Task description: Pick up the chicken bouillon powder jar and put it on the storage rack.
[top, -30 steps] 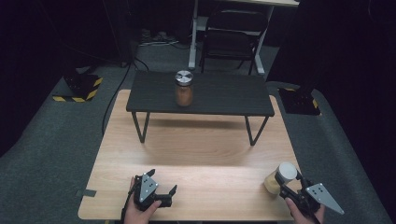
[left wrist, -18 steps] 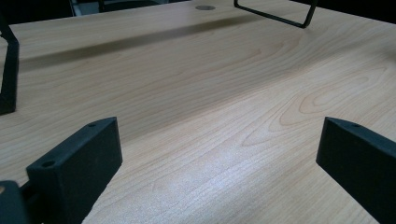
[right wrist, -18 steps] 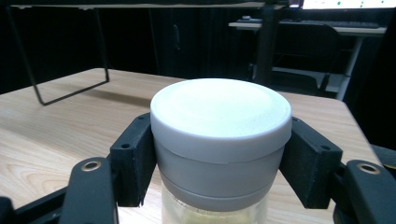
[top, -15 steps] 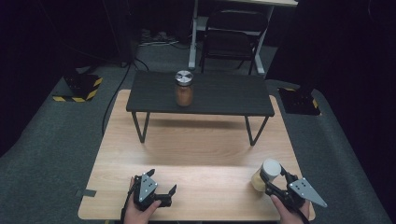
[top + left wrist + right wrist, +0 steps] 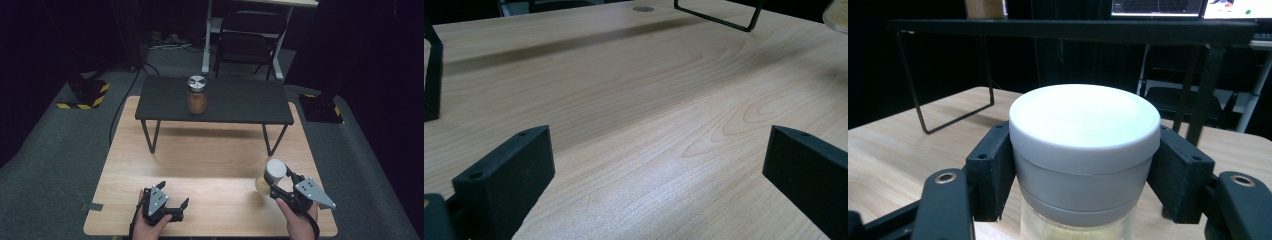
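Observation:
My right gripper is shut on a white-lidded jar of pale yellow contents, held over the wooden table at its front right. In the right gripper view the jaws clamp both sides of the jar's white lid. My left gripper rests near the front left edge, open, with bare wood between its jaws. A second jar with a silver lid and brown contents stands on the small black bench at the table's far side.
The black bench has thin metal legs standing on the wooden table. A black chair and a white desk leg stand beyond. Yellow-black striped floor markers lie at left and right on grey carpet.
My right gripper has carried the white-lidded jar leftward and slightly inward from the table's right edge. The left gripper has stayed put.

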Motion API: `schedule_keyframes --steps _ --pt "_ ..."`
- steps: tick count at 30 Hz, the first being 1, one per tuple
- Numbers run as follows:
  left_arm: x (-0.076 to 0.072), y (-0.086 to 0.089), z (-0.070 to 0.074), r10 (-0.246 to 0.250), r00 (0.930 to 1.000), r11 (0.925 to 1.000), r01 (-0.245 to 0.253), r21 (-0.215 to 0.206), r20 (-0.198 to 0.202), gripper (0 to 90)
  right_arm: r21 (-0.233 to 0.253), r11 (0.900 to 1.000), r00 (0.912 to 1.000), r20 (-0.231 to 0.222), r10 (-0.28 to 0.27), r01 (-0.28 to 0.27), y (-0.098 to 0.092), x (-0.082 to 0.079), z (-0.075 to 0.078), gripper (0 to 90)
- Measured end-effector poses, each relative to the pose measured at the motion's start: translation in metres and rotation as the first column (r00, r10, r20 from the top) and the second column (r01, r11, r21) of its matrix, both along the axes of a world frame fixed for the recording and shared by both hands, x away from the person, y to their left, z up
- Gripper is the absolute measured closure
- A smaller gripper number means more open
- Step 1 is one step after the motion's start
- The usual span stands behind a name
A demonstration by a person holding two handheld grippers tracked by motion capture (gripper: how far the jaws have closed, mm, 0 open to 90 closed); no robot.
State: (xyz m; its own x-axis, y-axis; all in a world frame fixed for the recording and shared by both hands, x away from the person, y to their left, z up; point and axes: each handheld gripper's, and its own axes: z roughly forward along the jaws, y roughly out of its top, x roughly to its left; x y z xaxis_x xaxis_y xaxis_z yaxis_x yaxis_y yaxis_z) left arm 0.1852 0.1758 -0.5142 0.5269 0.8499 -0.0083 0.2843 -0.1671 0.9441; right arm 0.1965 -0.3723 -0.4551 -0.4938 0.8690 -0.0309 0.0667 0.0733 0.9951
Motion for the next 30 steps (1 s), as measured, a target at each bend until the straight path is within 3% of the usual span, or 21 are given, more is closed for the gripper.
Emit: schedule_keyframes --steps 10,30 --pt "0.001 0.001 0.000 -0.003 1.0000 1.0000 0.003 -0.002 -0.002 0.4 0.011 1.000 0.9995 -0.024 0.020 -0.019 0.013 0.018 0.017 34.3" --pt "0.002 0.003 0.000 -0.005 0.9999 0.9998 0.005 -0.018 -0.009 0.4 -0.007 1.000 0.9995 0.012 0.029 -0.029 0.037 0.039 0.049 34.3"
